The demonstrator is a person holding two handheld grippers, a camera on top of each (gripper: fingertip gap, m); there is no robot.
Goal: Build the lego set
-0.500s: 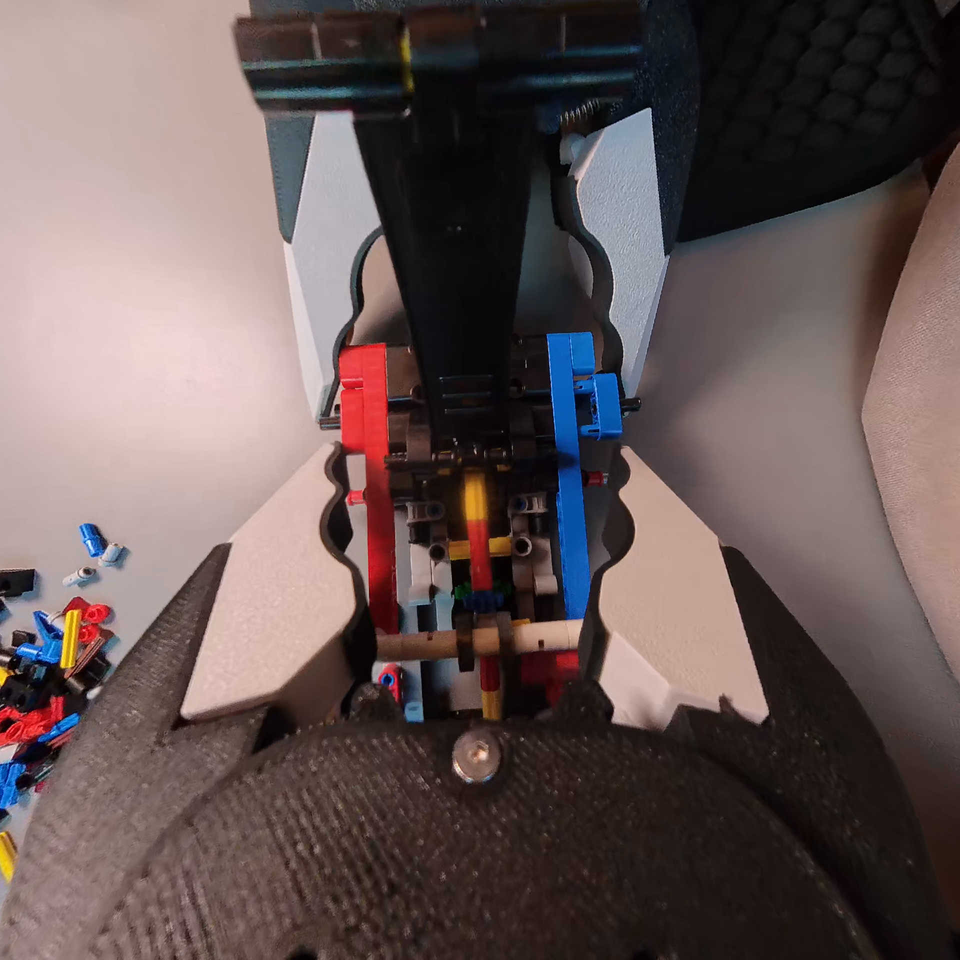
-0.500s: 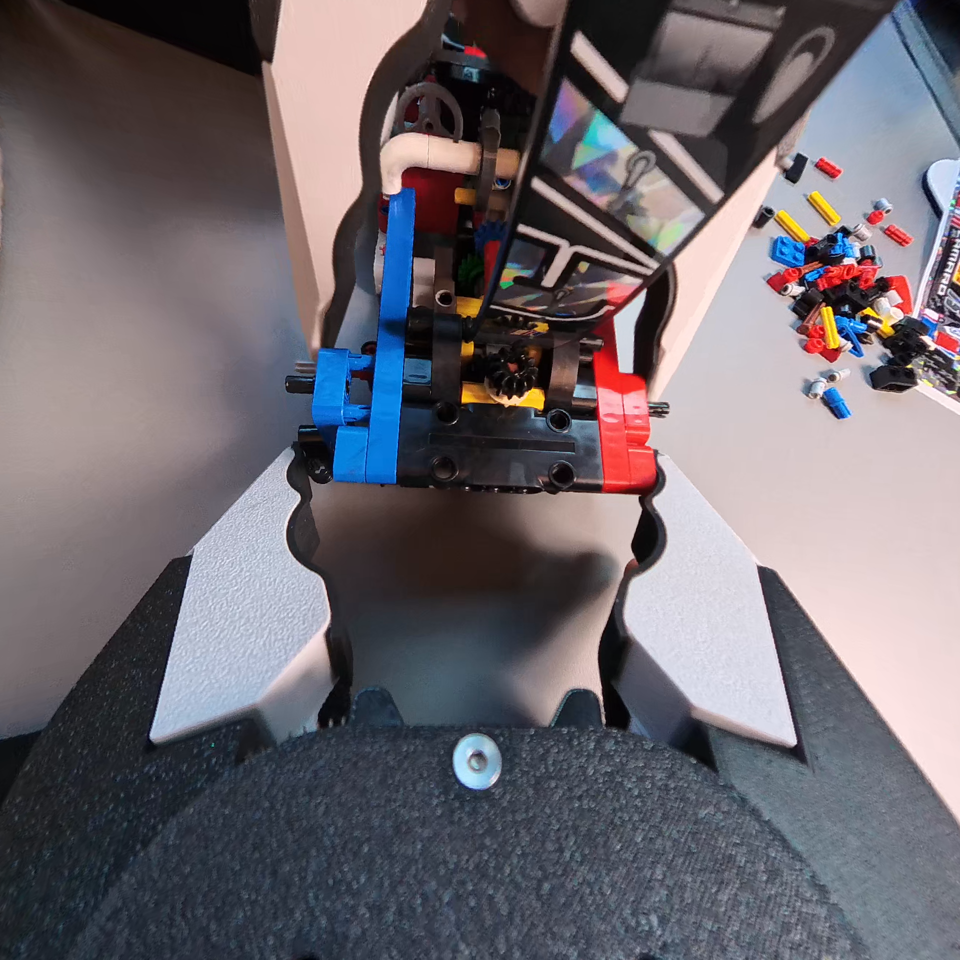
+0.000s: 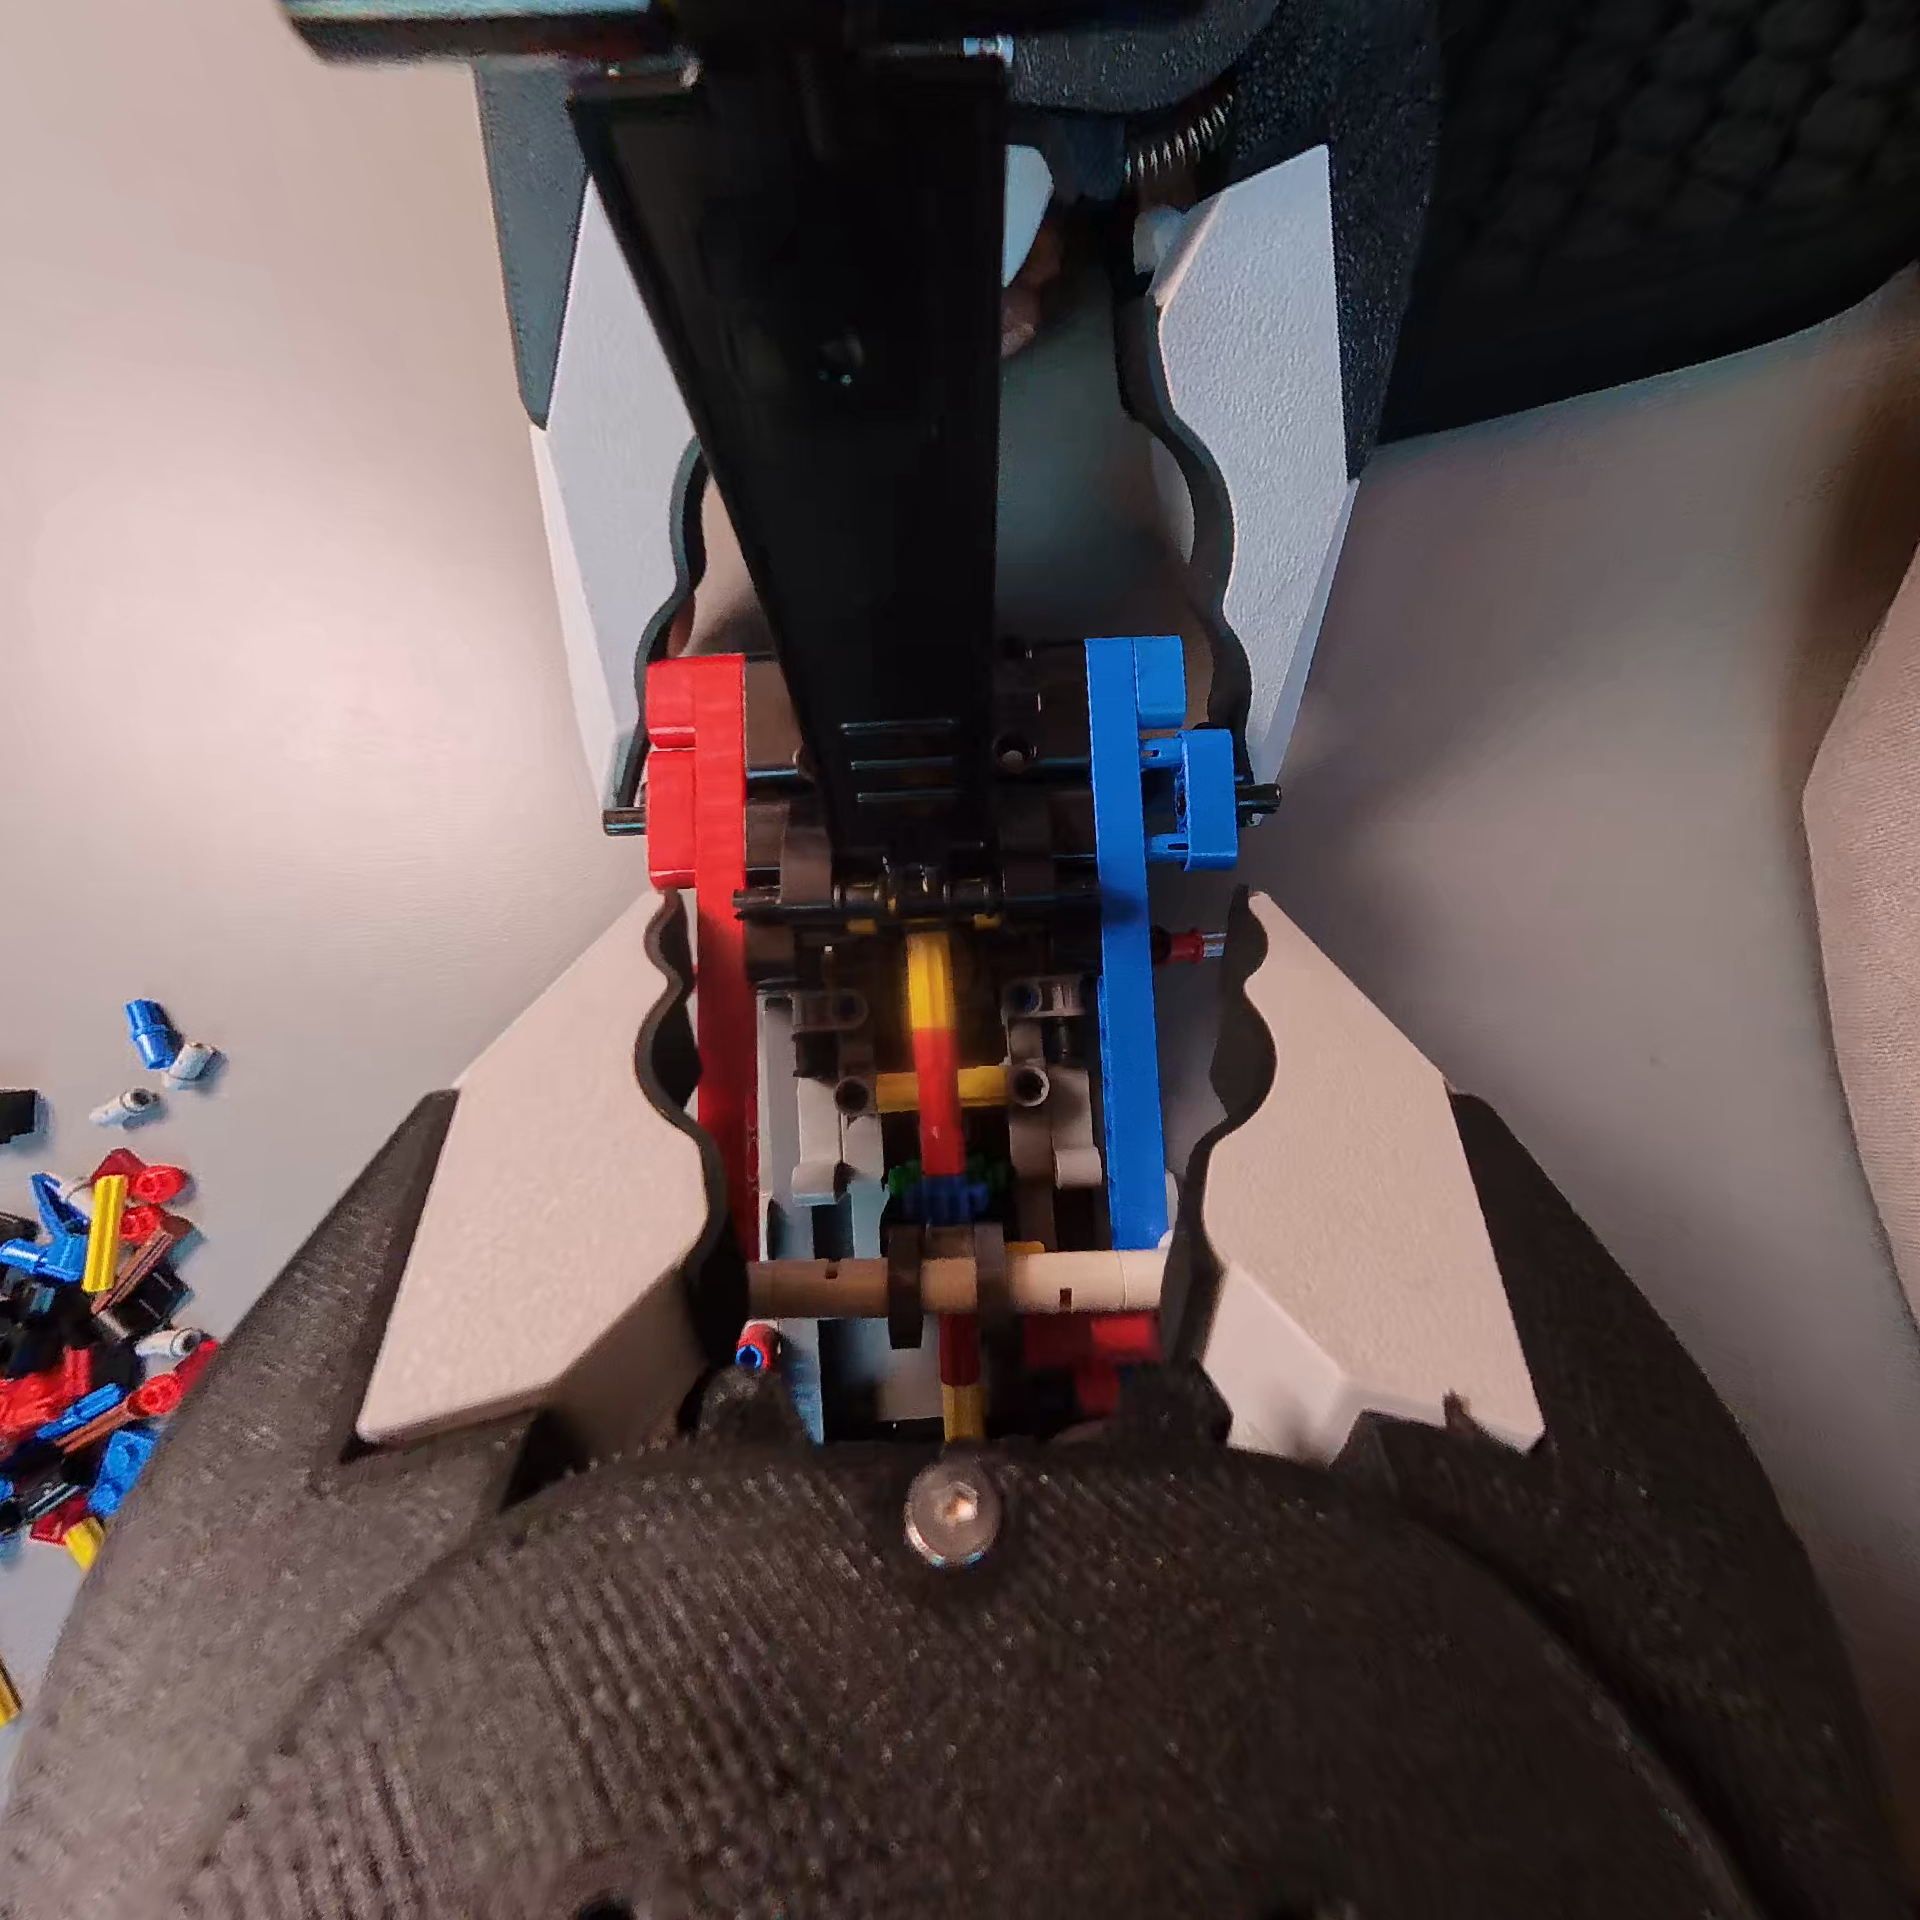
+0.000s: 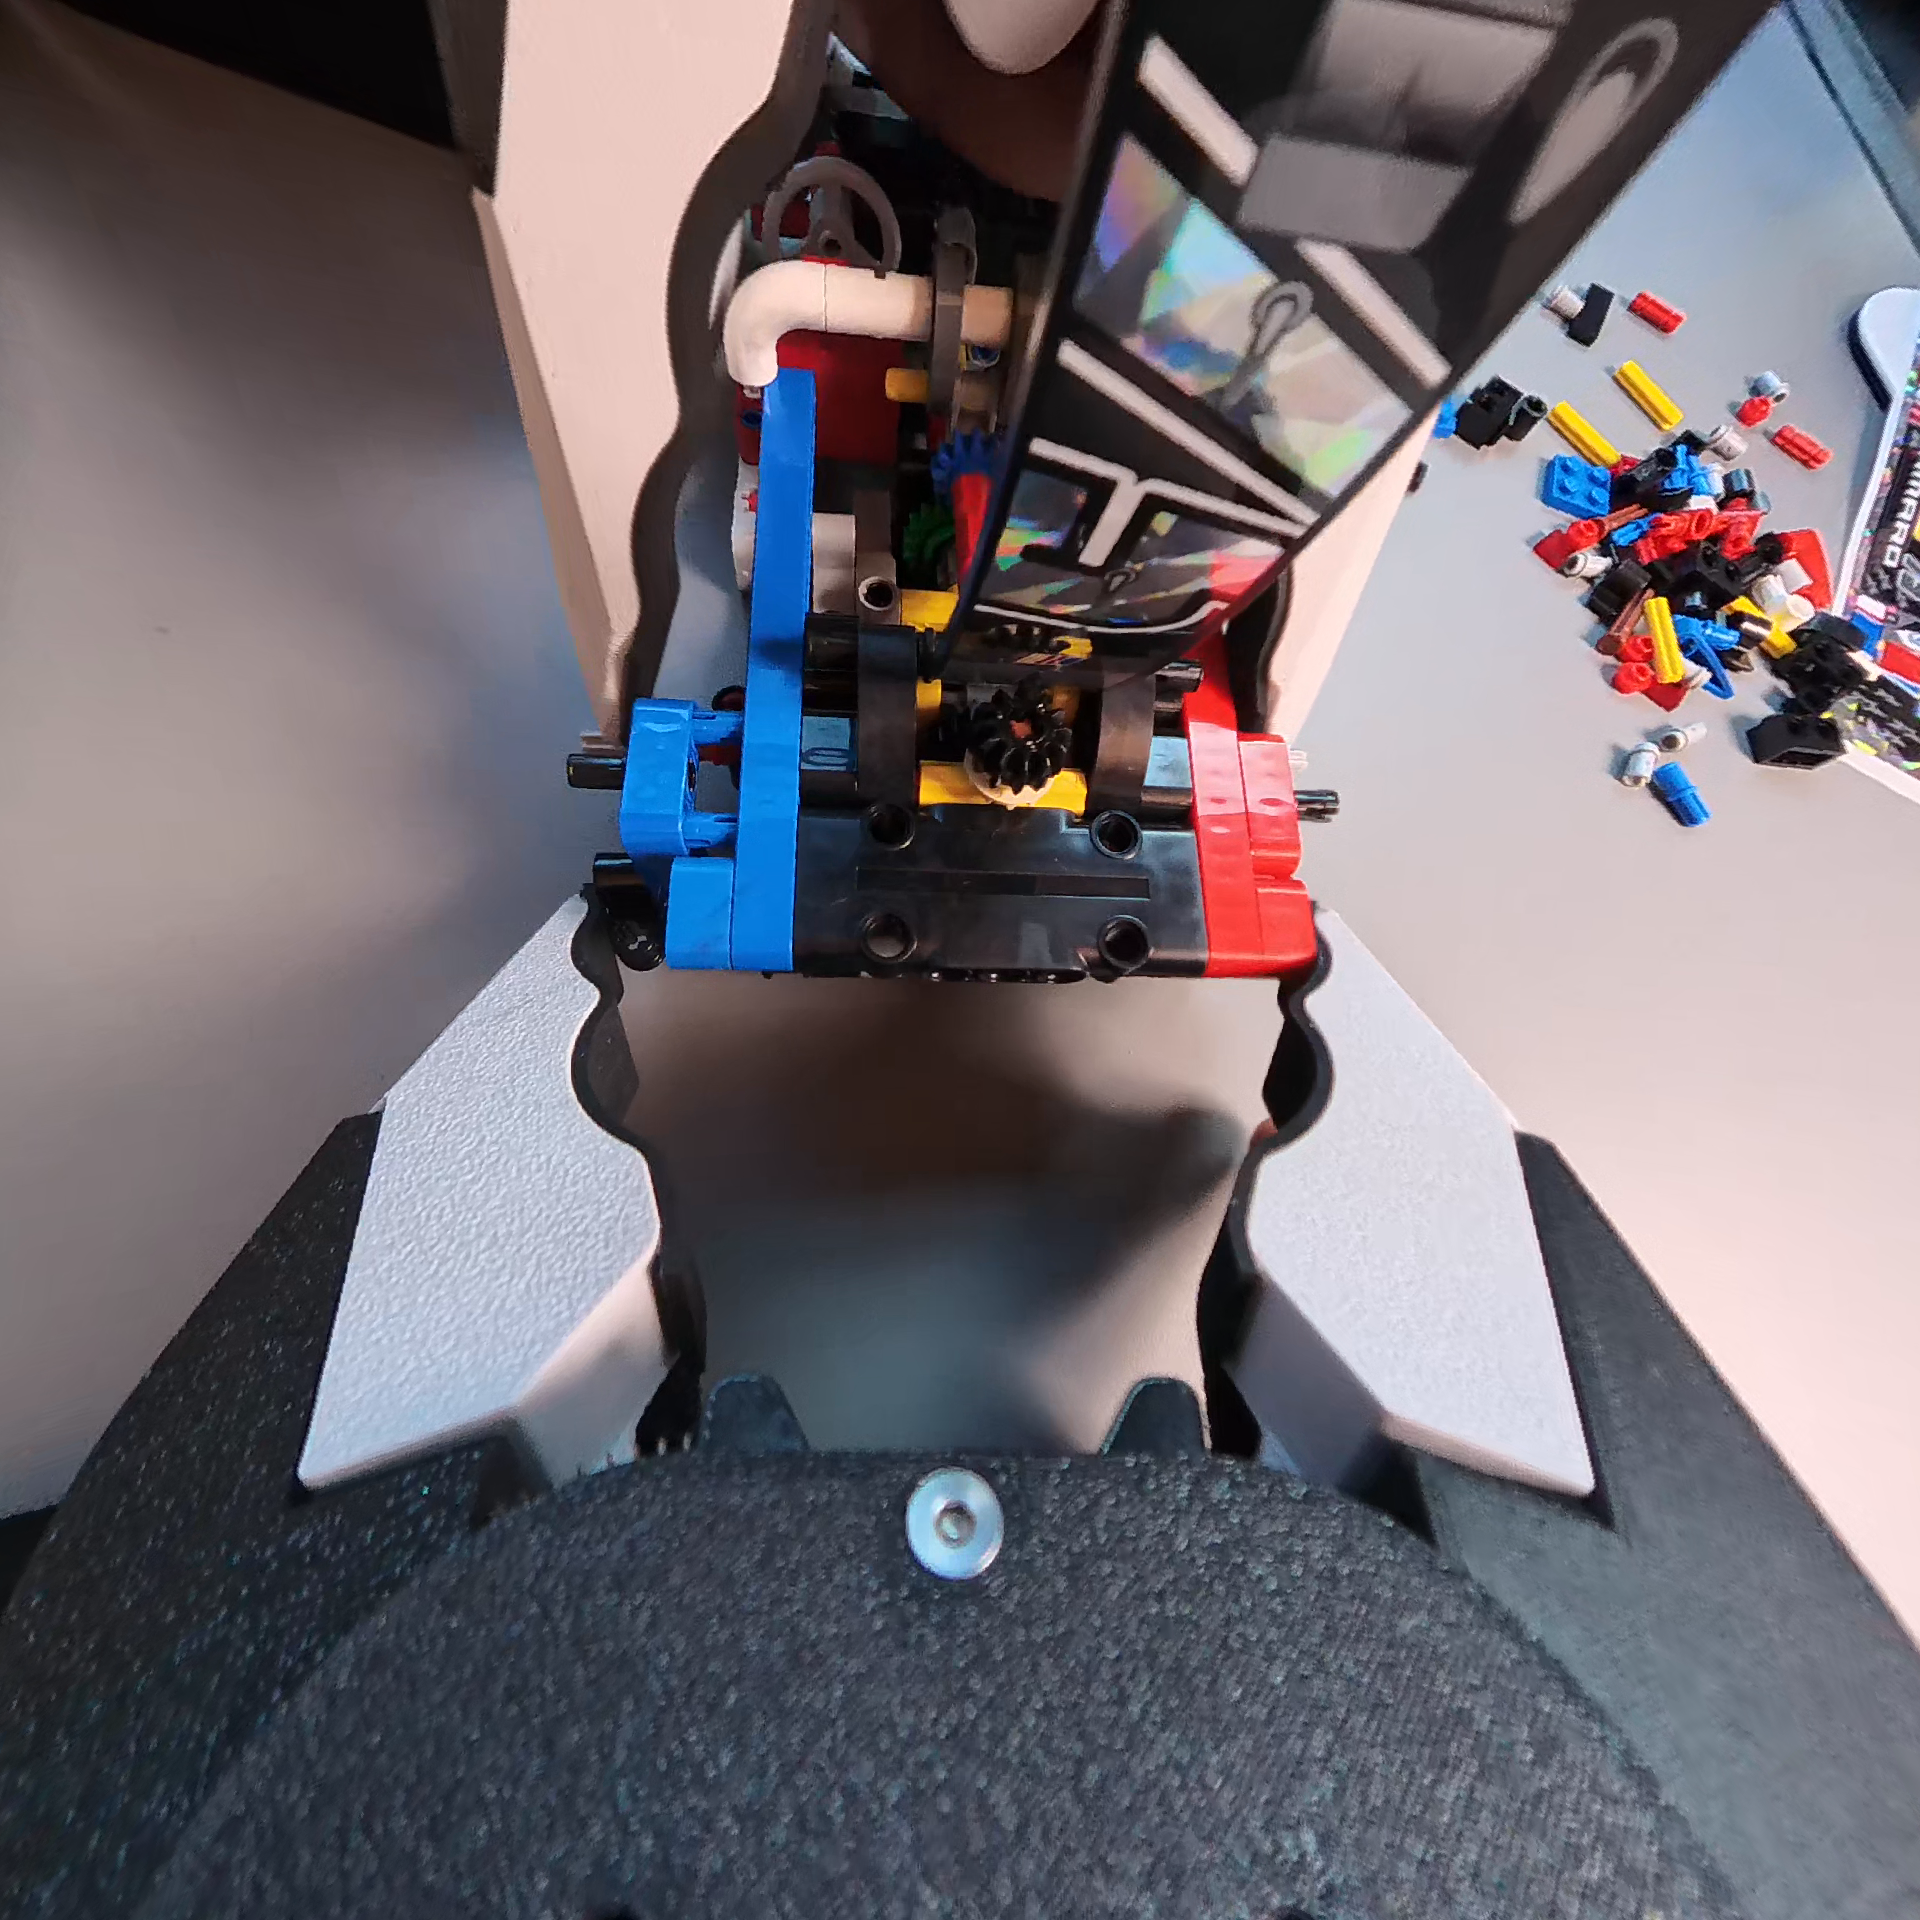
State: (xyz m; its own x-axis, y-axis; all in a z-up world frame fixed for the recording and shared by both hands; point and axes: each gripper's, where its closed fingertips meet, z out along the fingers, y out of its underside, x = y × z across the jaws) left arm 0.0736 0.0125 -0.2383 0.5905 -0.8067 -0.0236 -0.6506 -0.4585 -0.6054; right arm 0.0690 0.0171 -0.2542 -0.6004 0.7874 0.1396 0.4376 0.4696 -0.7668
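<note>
A half-built chassis of red, blue and black plastic Lego beams point(image 3: 914, 1039) is held above the pale tabletop point(image 3: 312, 623), its long axis running from 6 to 12 o'clock in the left wrist view. Its near end is clamped between the narrowly set jaws of the left gripper point(image 3: 951, 1288); its far end is pinched at the very tips of the right gripper point(image 4: 945, 935), set wider. A long black panel with holographic stickers point(image 4: 1247, 343) slants up from the model's middle; whether it is fully seated cannot be told. A heap of loose small coloured pieces point(image 4: 1704, 582) lies at 2 o'clock in the right wrist view.
</note>
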